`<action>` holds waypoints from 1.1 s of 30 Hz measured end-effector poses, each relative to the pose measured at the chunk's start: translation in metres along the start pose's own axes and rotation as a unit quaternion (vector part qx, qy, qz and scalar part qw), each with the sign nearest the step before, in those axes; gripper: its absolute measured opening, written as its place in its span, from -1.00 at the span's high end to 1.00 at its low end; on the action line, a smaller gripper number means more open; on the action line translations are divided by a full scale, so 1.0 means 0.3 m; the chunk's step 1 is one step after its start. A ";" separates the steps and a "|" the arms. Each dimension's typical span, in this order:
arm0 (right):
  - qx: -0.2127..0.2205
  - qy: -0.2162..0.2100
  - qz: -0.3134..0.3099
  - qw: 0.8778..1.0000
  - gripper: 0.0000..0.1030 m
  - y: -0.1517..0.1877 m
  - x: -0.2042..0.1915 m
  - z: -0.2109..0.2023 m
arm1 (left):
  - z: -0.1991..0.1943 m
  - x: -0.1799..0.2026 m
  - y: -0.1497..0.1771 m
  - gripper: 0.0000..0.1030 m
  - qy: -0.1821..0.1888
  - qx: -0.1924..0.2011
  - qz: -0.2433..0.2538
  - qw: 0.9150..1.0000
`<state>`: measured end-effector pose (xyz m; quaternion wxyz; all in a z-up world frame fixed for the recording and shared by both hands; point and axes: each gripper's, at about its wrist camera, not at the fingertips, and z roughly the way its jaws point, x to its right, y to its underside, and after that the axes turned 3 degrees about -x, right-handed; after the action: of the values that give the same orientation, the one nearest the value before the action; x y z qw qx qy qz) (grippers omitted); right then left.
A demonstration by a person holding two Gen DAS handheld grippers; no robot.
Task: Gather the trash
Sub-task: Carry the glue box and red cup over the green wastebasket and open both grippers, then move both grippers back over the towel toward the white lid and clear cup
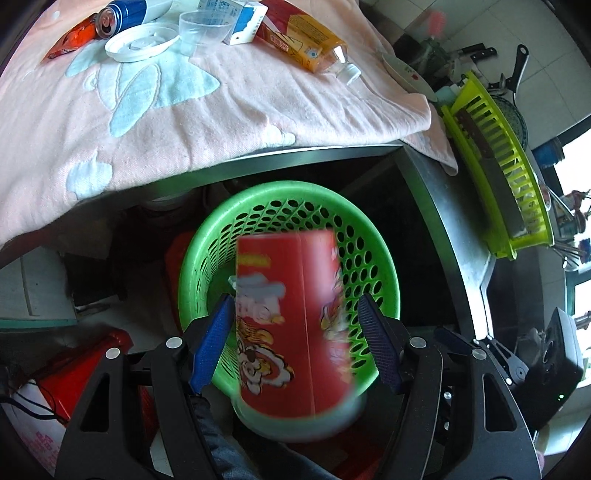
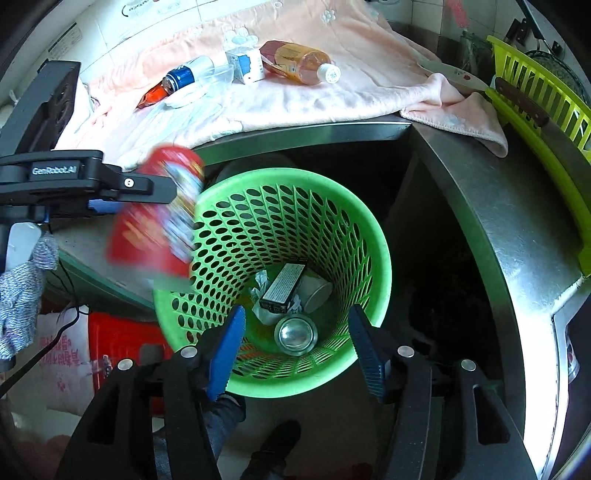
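Note:
A red printed snack cup (image 1: 291, 325) is blurred with motion between the fingers of my left gripper (image 1: 295, 325), above the green mesh basket (image 1: 369, 236). The jaws stand wide; a gap shows on the right side, so the cup looks released. In the right wrist view the same cup (image 2: 155, 210) is at the basket's left rim (image 2: 288, 177), beside the left gripper's finger (image 2: 147, 188). My right gripper (image 2: 295, 347) is open and empty over the basket, which holds a can (image 2: 295, 334), a dark box (image 2: 282, 284), a paper cup and crumpled paper.
On the pink towel (image 1: 110, 129) lie a blue can (image 1: 122, 13), a white lid (image 1: 142, 40), a clear cup (image 1: 203, 29), a carton (image 1: 245, 20), an orange bottle (image 1: 310, 40) and an orange wrapper (image 1: 70, 40). A yellow-green dish rack (image 1: 509, 177) stands right. Steel counter edge (image 2: 498, 229).

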<state>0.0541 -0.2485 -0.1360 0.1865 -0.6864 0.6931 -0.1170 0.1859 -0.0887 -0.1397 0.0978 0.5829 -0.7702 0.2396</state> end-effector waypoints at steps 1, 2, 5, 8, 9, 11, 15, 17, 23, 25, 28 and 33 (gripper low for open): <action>0.000 -0.001 0.000 1.000 -0.09 0.001 -0.001 -0.001 | 0.004 0.001 0.001 -0.32 0.000 -0.001 0.001 1.000; 0.001 -0.001 0.000 1.000 -0.09 0.000 -0.001 -0.003 | 0.007 0.000 0.002 -0.35 0.000 -0.003 0.001 1.000; 0.002 -0.003 -0.001 1.000 -0.09 -0.001 -0.005 -0.008 | 0.005 -0.003 0.004 -0.35 0.001 0.000 0.000 1.000; 0.004 -0.001 -0.004 1.000 -0.09 -0.010 -0.008 -0.014 | -0.007 -0.009 0.003 -0.35 -0.001 0.003 0.001 1.000; 0.005 -0.001 -0.006 1.000 -0.09 -0.017 -0.009 -0.017 | -0.016 -0.012 0.002 -0.35 -0.001 0.006 0.001 1.000; 0.006 -0.002 -0.009 1.000 -0.09 -0.029 -0.015 -0.022 | -0.043 -0.021 -0.008 -0.35 -0.002 0.015 0.001 1.000; 0.011 -0.006 -0.018 1.000 -0.09 -0.072 -0.029 -0.030 | -0.114 -0.040 -0.040 -0.35 -0.016 0.038 0.008 0.999; 0.014 -0.011 -0.022 1.000 -0.09 -0.104 -0.039 -0.033 | -0.147 -0.053 -0.061 -0.35 -0.020 0.046 0.007 0.999; 0.034 -0.017 -0.045 0.998 -0.28 -0.225 -0.095 -0.040 | -0.252 -0.126 -0.146 -0.35 -0.040 0.075 -0.002 0.996; 0.040 -0.017 -0.053 0.998 -0.28 -0.267 -0.120 -0.039 | -0.284 -0.157 -0.184 -0.35 -0.048 0.084 -0.005 0.995; 0.048 -0.023 -0.063 0.997 -0.28 -0.341 -0.162 -0.032 | -0.319 -0.203 -0.238 -0.35 -0.057 0.094 -0.012 0.994; 0.058 -0.022 -0.079 0.995 -0.28 -0.455 -0.227 -0.008 | -0.365 -0.286 -0.334 -0.35 -0.076 0.111 -0.019 0.991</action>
<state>0.1760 -0.1849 -0.0701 0.2314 -0.7297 0.6243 -0.1558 0.2924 0.0165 -0.0562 -0.0217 0.6212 -0.7328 0.2768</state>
